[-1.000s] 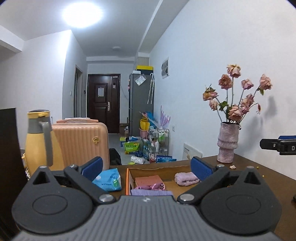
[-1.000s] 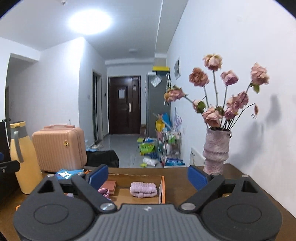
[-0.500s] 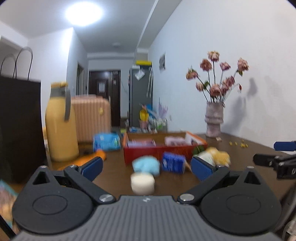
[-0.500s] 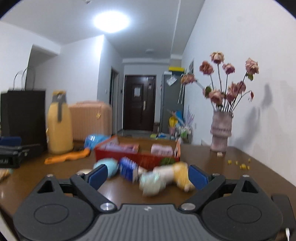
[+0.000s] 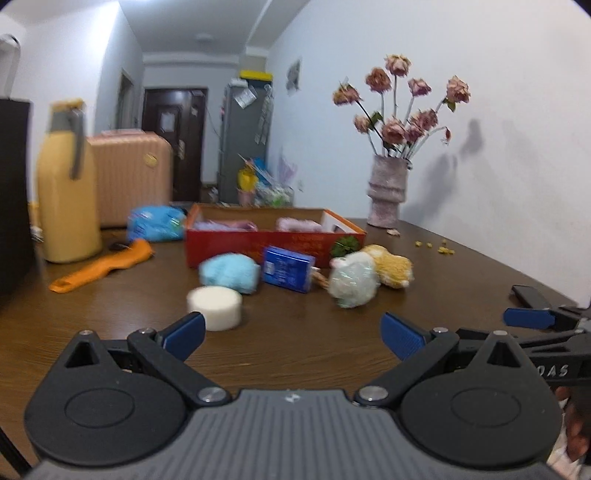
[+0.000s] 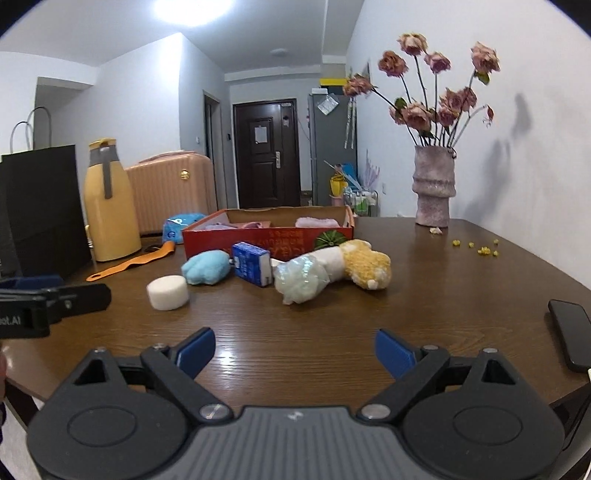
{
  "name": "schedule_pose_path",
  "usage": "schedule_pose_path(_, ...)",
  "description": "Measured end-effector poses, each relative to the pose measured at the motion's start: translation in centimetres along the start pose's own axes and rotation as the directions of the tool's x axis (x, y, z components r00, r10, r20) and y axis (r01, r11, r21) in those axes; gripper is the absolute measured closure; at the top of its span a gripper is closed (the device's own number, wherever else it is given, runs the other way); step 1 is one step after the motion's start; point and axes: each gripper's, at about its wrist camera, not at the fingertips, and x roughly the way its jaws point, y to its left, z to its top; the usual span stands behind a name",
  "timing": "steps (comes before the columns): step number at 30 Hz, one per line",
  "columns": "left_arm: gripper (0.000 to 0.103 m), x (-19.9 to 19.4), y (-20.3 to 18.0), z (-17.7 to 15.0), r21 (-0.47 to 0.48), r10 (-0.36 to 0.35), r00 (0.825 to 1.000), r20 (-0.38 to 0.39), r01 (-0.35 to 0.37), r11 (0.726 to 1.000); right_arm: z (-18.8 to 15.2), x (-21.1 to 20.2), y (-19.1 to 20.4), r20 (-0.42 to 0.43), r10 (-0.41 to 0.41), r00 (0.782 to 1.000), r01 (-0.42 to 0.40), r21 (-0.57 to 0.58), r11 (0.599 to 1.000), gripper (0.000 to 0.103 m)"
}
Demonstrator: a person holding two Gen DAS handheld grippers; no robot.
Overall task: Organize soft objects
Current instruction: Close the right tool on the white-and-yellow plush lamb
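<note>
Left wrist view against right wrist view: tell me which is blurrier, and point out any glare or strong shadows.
Left wrist view: softer, the yellow jug and red box smeared, walls bowed by the fisheye. Right wrist view: sharper, the ceiling light blown out, its glare on the table between the open right tongs; the flowers cast a dark shadow on the wall.

Both wrist cameras look low across the table (image 6: 424,295), side by side, sharing the red box (image 5: 258,242) (image 6: 266,236)
</note>
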Motion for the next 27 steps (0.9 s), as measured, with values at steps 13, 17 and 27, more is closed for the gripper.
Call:
schedule_pose_path(13, 0.021, 18.7, -3.9, 7.3, -0.046, -0.185, 0.975, -0.121, 0.181, 0.982, 6.5, 11.2, -9.1, -0.042, -0.036, 0.998, 0.038, 0.058, 0.998, 0.021)
schedule_pose_path(17, 0.029, 24.4, -4.0, 7.5, -0.103, -0.192, 0.959, -0.210, 0.173, 0.979, 7.8, 16.5, -11.5, -0.095, -0.006, 0.995, 0.012, 0.073, 0.997, 0.030)
schedule_pose_path(27, 0.056, 30.9, -2.7, 6.2, -0.248, -0.270, 0.903, -0.335, 0.193, 0.950, 8.4, 24.9, -13.6, -0.191, 0.139, 0.972, -0.108, 0.166, 0.980, 0.054)
